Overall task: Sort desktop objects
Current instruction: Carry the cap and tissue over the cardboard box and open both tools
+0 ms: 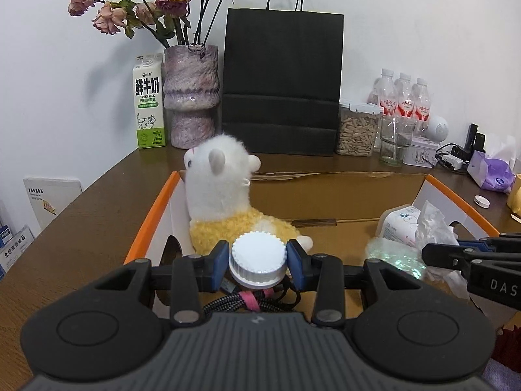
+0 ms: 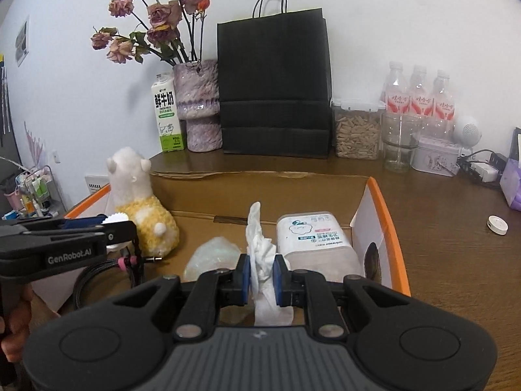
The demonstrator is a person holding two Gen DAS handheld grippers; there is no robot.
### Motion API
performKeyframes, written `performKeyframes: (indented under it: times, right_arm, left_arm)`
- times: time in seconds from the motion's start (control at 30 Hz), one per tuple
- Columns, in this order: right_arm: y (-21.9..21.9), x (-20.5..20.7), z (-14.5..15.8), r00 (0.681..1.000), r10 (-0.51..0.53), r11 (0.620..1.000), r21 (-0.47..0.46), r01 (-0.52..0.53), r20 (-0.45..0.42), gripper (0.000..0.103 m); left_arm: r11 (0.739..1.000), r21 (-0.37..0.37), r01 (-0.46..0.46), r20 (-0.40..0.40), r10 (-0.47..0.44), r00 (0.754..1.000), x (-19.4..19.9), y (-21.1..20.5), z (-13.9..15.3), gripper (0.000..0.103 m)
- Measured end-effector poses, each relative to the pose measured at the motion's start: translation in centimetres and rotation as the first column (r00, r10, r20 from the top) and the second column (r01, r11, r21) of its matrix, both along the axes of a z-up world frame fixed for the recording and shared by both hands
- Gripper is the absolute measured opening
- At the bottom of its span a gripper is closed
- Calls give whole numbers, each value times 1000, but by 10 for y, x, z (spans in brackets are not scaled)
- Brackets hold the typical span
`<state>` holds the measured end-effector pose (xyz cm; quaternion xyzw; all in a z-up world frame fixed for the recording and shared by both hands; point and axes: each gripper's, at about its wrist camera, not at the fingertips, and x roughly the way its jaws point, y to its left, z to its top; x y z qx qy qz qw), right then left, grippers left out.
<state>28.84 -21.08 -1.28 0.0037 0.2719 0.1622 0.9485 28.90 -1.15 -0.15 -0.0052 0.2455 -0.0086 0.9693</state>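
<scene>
An open cardboard box with orange-edged flaps (image 1: 153, 215) (image 2: 387, 215) sits on the brown table. My left gripper (image 1: 259, 262) is shut on a white ribbed bottle cap (image 1: 259, 255), held over the box's near left part; only the cap shows, and it shows in the right wrist view (image 2: 115, 219) too. My right gripper (image 2: 262, 275) is shut on a crumpled white tissue (image 2: 260, 251), over the box's near right part. Inside the box lie a white and yellow alpaca plush (image 1: 224, 202) (image 2: 143, 208), a wet-wipes pack (image 2: 312, 231) (image 1: 399, 224), a shiny plastic wrapper (image 2: 213, 254) and a black braided cable (image 2: 107, 270).
Along the wall stand a milk carton (image 1: 149, 101), a vase of dried roses (image 1: 190, 94), a black paper bag (image 1: 281, 81), a jar of seeds (image 2: 356, 130), a glass (image 2: 399, 143), three water bottles (image 2: 420, 97) and a tin (image 2: 436, 159). A small white disc (image 2: 497, 224) and a purple tissue pack (image 1: 493, 172) lie right.
</scene>
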Motion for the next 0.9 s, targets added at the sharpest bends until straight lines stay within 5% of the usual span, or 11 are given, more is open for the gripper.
performKeyframes:
  times: [0.27,0.33,0.43,0.53,0.6,0.67,0.9]
  right_arm:
    - [2,1,-3,1000,6,1000,3,-6,-18,17]
    - [1,1,-3,1000,3,1000,5,-3,-13,17]
    - [0,0,-1,1000,1,1000,8,-1,-5,28]
    - [-2,-4,3,1000,-1,1000,21,1,22,59]
    - [-3,-8,7,999,-7,1000,26,6,50,90]
    - [-5,-11,10,996,-19,1000,26,17,82,97]
    - [-11,-17,19,990,-51,998,48,45,128,102]
  left_arm:
    - [1000,2,-3,-2,3,1000,-1,-1,-1,40]
    - [1000,-1,-9,4,9,1000,-1,-1,-1,49]
    - [1000,-6,-2,26,2,1000,-6,-1,2,62]
    - [1000,3,-5,60,5,998,-11,-3,6,84]
    - [1000,6,-14,83,13,996,-16,-4,8,94]
    - [1000,7,-20,110,20,994,-19,-4,11,103]
    - [1000,-7,-26,147,27,989,-25,-3,15,103]
